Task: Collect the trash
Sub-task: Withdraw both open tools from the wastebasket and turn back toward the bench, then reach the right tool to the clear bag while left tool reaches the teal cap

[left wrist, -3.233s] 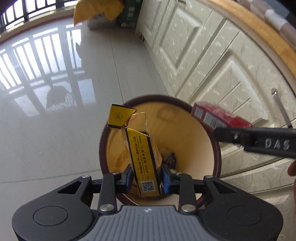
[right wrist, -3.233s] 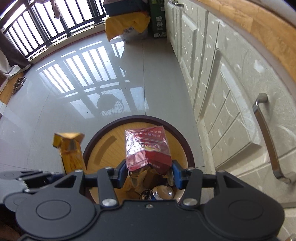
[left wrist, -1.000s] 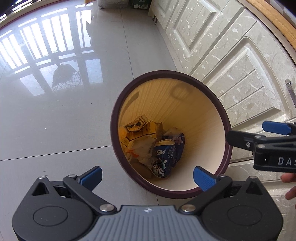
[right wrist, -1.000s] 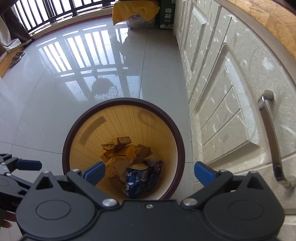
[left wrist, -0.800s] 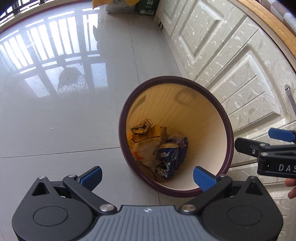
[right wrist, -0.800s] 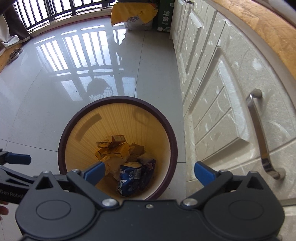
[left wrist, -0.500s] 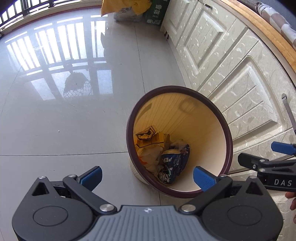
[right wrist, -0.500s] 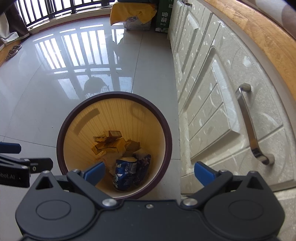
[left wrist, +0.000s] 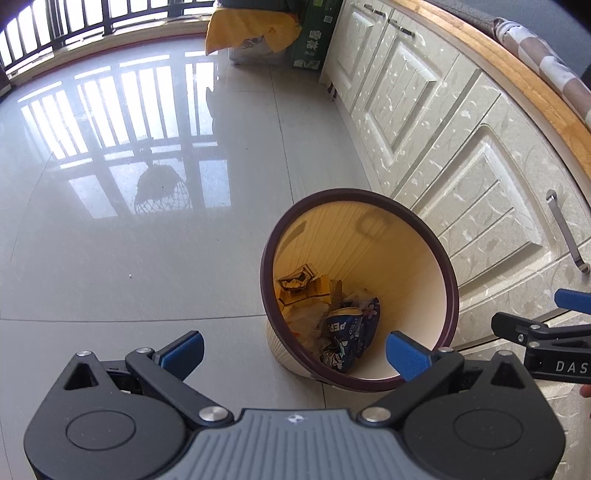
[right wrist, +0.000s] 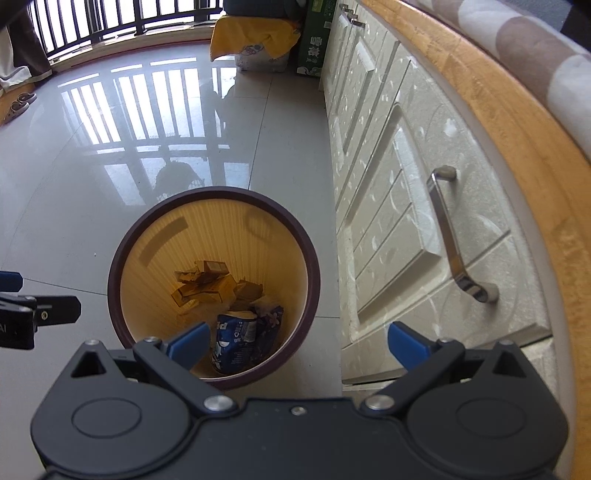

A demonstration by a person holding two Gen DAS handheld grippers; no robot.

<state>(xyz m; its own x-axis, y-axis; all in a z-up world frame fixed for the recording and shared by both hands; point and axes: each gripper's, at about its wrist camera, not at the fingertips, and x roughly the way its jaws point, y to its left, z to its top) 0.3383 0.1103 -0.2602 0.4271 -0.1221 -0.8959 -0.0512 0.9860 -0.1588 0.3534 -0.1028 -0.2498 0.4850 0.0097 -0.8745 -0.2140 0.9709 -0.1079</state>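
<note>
A round trash bin [left wrist: 448,288] with a dark maroon rim and yellow inside stands on the floor beside the cabinets; it also shows in the right wrist view [right wrist: 118,258]. Inside lie yellow cartons [left wrist: 308,288] [right wrist: 207,284], a crushed blue can [left wrist: 341,325] [right wrist: 236,332] and wrappers. My left gripper [left wrist: 293,354] is open and empty, above and short of the bin. My right gripper [right wrist: 297,343] is open and empty over the bin's near right edge. Each gripper shows at the edge of the other's view, the right one [left wrist: 546,339] and the left one [right wrist: 33,310].
Cream cabinet doors [left wrist: 461,166] with metal handles [right wrist: 454,240] run along the right under a wooden counter edge [right wrist: 517,147]. A yellow cloth over a bag [left wrist: 251,33] and a green box [left wrist: 314,37] stand at the far wall. Glossy tiled floor [left wrist: 129,221] spreads left.
Both grippers have let go of their cartons, which now lie in the bin, and both have since pulled up and back from the bin, which looks smaller and farther.
</note>
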